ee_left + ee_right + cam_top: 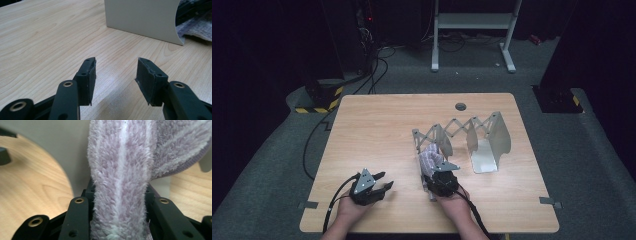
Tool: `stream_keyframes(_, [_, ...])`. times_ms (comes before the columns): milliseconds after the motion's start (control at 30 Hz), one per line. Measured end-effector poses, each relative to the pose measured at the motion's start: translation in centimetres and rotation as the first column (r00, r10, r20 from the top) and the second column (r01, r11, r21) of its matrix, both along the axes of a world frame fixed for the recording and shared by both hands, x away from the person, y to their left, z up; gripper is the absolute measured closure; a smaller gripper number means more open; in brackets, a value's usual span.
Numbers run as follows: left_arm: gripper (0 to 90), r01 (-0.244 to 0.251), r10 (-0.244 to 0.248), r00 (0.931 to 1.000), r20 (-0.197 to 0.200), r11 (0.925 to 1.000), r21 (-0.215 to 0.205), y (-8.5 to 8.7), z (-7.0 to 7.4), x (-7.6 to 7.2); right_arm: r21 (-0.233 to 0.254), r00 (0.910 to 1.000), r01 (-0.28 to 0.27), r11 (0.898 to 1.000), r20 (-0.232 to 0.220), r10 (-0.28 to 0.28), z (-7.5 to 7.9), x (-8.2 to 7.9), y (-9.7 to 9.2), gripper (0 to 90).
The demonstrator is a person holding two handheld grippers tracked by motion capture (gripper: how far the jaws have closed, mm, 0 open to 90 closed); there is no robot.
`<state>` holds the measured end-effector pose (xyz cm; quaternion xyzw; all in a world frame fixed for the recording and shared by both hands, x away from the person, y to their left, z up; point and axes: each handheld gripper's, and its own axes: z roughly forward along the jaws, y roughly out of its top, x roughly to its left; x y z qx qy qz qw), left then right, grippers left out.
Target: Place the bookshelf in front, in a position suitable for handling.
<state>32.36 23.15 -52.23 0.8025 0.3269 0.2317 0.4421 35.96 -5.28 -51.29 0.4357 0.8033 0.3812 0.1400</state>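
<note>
A fluffy purple-and-white towel (430, 156) hangs bunched at the near end of a grey folding rack (462, 125) that stands mid-table with scissor links and curved panels. My right gripper (434, 169) is shut on the towel's lower part. In the right gripper view the towel (120, 170) fills the gap between the jaws of the right gripper (120, 195), with a grey panel (75, 157) behind it. My left gripper (386, 181) rests at the front left of the table, open and holding nothing. The left gripper view shows its own open jaws (116, 75) over bare wood, facing a grey panel (142, 17) and the towel (197, 25).
The wooden table (377, 130) has a round cable hole (460, 106) near its far edge and grey tape tabs (308, 204) (550, 201) at the front corners. On the floor beyond stand a white frame (472, 22) and black cables (372, 70).
</note>
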Motion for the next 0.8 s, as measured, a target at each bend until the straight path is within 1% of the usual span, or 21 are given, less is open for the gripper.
stream_keyframes(133, [49.8,0.006,-0.005,1.0000,0.005,1.0000,-0.003,0.0,0.0,0.0,0.039,1.0000,-0.003,0.999,-0.007,0.003,0.5,-0.5,-0.1,63.8])
stream_keyframes(200, [49.8,0.009,-0.009,0.9999,0.008,1.0000,-0.001,0.0,0.1,0.0,0.059,1.0000,-0.003,0.998,-0.002,0.003,0.9,-0.7,-0.1,63.8])
stream_keyframes(367, [49.7,0.014,-0.014,0.9999,0.005,0.9999,0.001,0.0,0.1,0.1,0.117,0.9996,-0.008,0.993,0.027,0.005,2.3,-1.4,-0.4,63.5])
stream_keyframes(467, [49.7,0.015,-0.015,0.9999,0.007,0.9999,-0.007,0.1,0.1,0.2,0.146,0.9982,-0.014,0.989,0.060,0.005,3.4,-1.8,-0.6,63.5])
stream_keyframes(600, [49.4,0.012,-0.012,0.9999,0.004,0.9998,-0.014,0.2,0.1,0.3,0.197,0.9948,-0.024,0.980,0.101,0.004,5.2,-2.6,-1.1,63.4])
stream_keyframes(700, [48.6,0.015,-0.015,0.9999,-0.001,0.9996,-0.023,0.3,0.1,0.4,0.230,0.9906,-0.038,0.972,0.137,0.007,6.7,-3.2,-1.5,63.5])
stream_keyframes(800, [46.4,0.017,-0.017,0.9998,-0.005,0.9993,-0.035,0.3,0.1,0.5,0.271,0.9874,-0.050,0.961,0.158,0.007,7.9,-3.7,-1.9,63.5])
